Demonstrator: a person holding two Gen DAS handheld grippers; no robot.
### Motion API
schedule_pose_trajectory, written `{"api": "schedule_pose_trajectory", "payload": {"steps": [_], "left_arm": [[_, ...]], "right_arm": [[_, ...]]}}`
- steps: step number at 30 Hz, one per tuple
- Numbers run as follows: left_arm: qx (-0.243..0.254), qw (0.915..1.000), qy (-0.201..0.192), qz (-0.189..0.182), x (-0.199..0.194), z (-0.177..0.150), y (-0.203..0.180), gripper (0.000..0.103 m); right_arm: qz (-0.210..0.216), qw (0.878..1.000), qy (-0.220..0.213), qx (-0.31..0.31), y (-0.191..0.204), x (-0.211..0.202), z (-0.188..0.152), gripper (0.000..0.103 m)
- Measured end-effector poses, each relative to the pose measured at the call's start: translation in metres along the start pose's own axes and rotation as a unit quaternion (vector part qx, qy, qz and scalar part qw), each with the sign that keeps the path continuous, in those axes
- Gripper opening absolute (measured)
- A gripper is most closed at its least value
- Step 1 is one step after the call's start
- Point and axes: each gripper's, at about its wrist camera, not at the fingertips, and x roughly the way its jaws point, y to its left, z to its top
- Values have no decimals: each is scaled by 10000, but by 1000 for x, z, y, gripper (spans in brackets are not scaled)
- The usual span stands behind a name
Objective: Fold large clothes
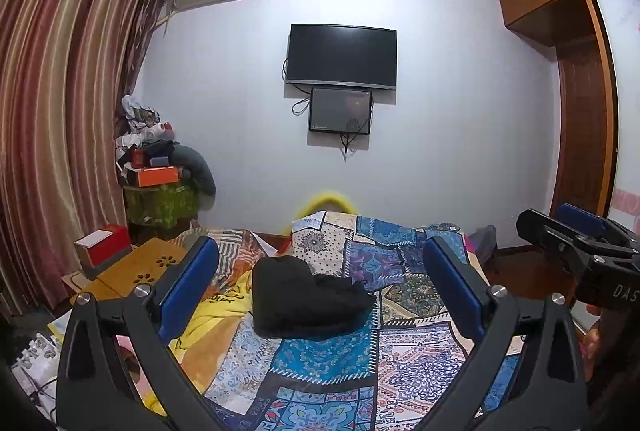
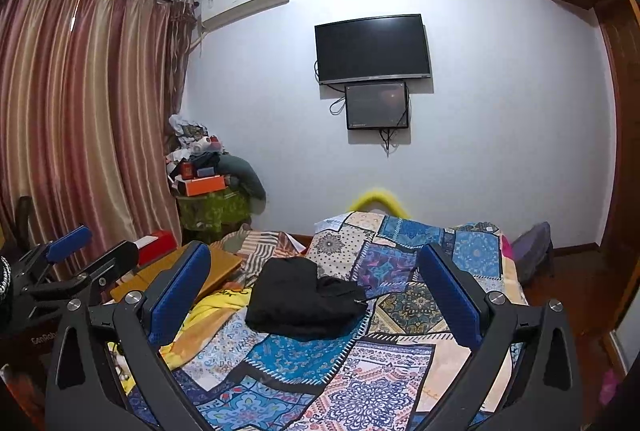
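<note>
Garment [image 1: 308,301] — black, compactly folded — lies on patchwork bedspread [image 1: 404,271].

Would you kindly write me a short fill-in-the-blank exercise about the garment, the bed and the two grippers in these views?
1. The folded garment lying on the patchwork bedspread is ____ in colour.
2. The jaws of the left gripper stand wide ____, holding nothing.
3. On the wall, the smaller screen hangs directly ____ the television.
4. The right gripper has pads coloured ____.

Missing words: black; open; below; blue
</note>
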Motion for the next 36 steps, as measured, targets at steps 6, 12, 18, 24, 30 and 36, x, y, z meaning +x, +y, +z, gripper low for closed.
{"api": "schedule_pose_trajectory", "payload": {"steps": [6, 12, 18, 24, 30, 36], "left_arm": [[-23, 10000, 27, -54, 2, -1, 1, 102], [-31, 9999, 54, -117, 2, -1, 1, 102], [-3, 9997, 131, -187, 4, -1, 1, 102], [-48, 9996, 189, -227, 6, -2, 1, 102], [-23, 9995, 207, -231, 8, -2, 1, 102], [-22, 9994, 234, -270, 9, -4, 1, 102]], "right_arm": [[-5, 10000, 21, -26, 0, -1, 0, 103], [-8, 10000, 23, -28, -1, -1, 0, 103], [3, 10000, 29, -12, -3, -2, 2, 103], [-3, 10000, 46, 20, -6, -1, 1, 103], [-9, 9999, 85, 55, -8, 0, 1, 103], [-2, 9999, 121, 87, -8, 1, 0, 103]]}}
